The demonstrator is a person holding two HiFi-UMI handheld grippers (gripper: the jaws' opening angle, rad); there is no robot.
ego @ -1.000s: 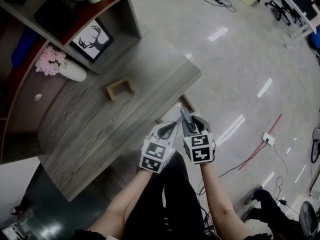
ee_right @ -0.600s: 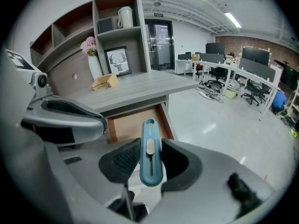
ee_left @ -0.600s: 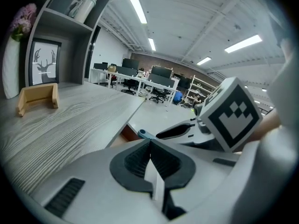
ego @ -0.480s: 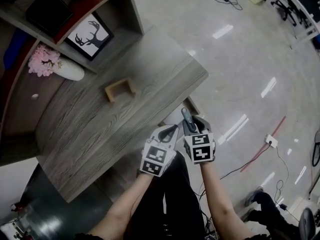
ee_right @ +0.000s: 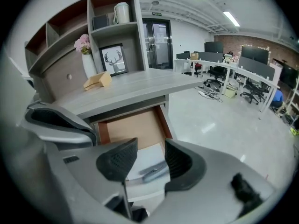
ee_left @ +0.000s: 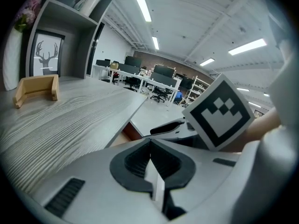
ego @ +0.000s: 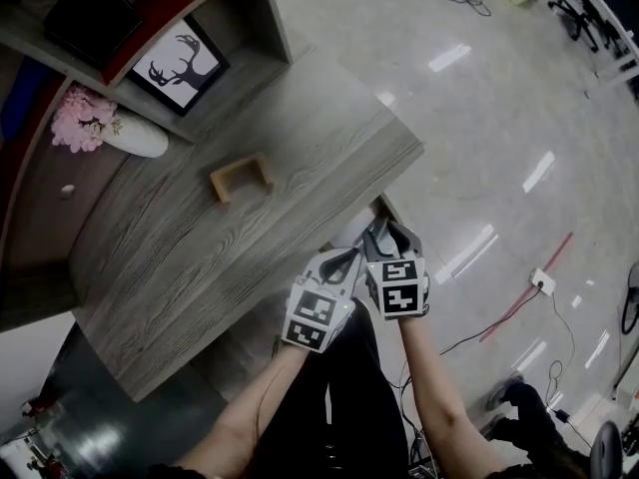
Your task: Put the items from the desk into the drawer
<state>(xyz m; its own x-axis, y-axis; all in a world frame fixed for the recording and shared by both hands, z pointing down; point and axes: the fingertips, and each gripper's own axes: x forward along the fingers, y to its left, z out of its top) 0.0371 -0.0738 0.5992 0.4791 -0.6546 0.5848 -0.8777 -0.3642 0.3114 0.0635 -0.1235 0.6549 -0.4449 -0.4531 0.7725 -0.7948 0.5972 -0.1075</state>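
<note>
A grey wood desk (ego: 250, 198) stands on a glossy pale floor (ego: 479, 118), and the floor mirrors the lamps as bright streaks. Behind the desk rises a shelf unit (ee_right: 138, 31) with open compartments. Beyond the desk are a glass door (ee_right: 159, 41), rows of office tables (ee_right: 219, 66) with chairs, and a brick wall (ee_right: 261, 43). Long ceiling lamps (ee_left: 141, 3) shine above the desk.

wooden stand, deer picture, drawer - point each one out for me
wooden stand (ee_left: 36, 84), left gripper view, on its back panel
deer picture (ego: 180, 66), head view, on the white print inside the frame
drawer (ee_right: 133, 127), right gripper view, on its bare brown floor
</note>
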